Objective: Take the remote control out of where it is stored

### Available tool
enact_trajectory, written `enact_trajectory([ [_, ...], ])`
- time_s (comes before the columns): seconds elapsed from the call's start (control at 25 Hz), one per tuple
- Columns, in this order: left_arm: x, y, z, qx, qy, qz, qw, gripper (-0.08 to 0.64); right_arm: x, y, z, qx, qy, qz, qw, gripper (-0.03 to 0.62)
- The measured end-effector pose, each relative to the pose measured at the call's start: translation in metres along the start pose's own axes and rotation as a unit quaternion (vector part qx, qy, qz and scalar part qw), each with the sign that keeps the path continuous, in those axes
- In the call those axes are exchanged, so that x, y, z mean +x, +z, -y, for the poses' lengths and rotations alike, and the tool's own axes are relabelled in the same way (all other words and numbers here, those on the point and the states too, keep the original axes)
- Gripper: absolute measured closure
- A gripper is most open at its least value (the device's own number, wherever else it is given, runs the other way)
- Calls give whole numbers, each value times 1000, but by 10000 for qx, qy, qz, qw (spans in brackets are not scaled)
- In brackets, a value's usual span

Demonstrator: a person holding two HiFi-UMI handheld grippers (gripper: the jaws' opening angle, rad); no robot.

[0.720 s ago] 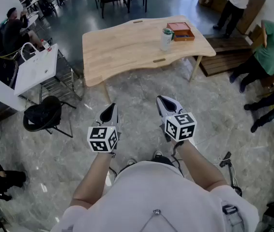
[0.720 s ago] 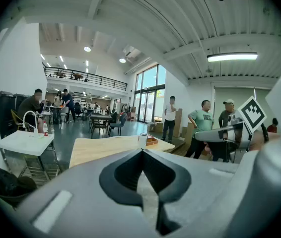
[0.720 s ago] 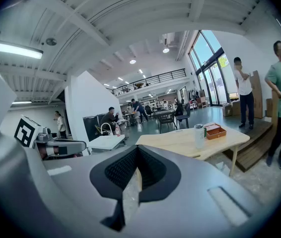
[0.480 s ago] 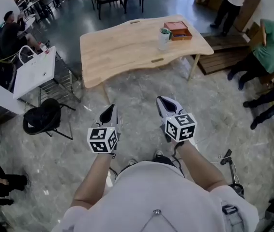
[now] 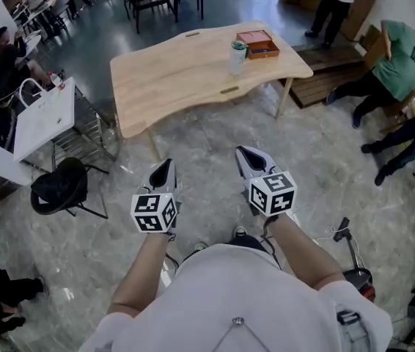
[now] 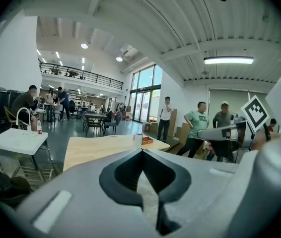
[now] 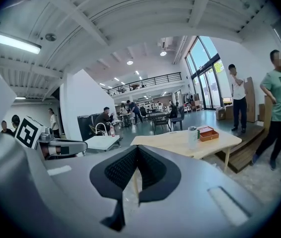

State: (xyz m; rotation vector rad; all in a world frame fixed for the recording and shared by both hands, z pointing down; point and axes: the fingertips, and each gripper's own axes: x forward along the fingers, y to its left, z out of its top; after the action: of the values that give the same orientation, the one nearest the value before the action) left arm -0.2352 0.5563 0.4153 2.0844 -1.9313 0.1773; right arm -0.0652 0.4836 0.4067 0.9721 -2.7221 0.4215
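Note:
A light wooden table [image 5: 185,72] stands several steps ahead on the stone floor. On its far right end lies a shallow red-brown box [image 5: 257,44], with a white can [image 5: 237,56] beside it; both also show in the right gripper view, the box [image 7: 209,133] and the can [image 7: 193,137]. No remote control is visible. My left gripper [image 5: 165,164] and right gripper [image 5: 245,153] hang side by side at waist height, well short of the table. Both are shut with nothing between the jaws.
A white side table [image 5: 42,116] and a black chair [image 5: 61,189] stand at the left. A low wooden platform [image 5: 328,79] lies right of the table. People [image 5: 391,57] stand and crouch at the right. A small black cart [image 5: 353,273] sits near my right foot.
The table and the box have slid left and up in the head view. Both grippers hold the same pose, shut and empty.

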Motion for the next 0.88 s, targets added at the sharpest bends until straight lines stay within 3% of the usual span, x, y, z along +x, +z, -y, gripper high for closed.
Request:
enact_trajectory([
  [0.68, -16, -9, 5, 86, -594, 24, 9982, 560, -40, -23, -11, 121, -717, -45, 9973, 565],
  [0.88, 3, -8, 29, 156, -948, -20, 9954, 560, -58, -31, 9, 241, -1068, -17, 9940, 565],
])
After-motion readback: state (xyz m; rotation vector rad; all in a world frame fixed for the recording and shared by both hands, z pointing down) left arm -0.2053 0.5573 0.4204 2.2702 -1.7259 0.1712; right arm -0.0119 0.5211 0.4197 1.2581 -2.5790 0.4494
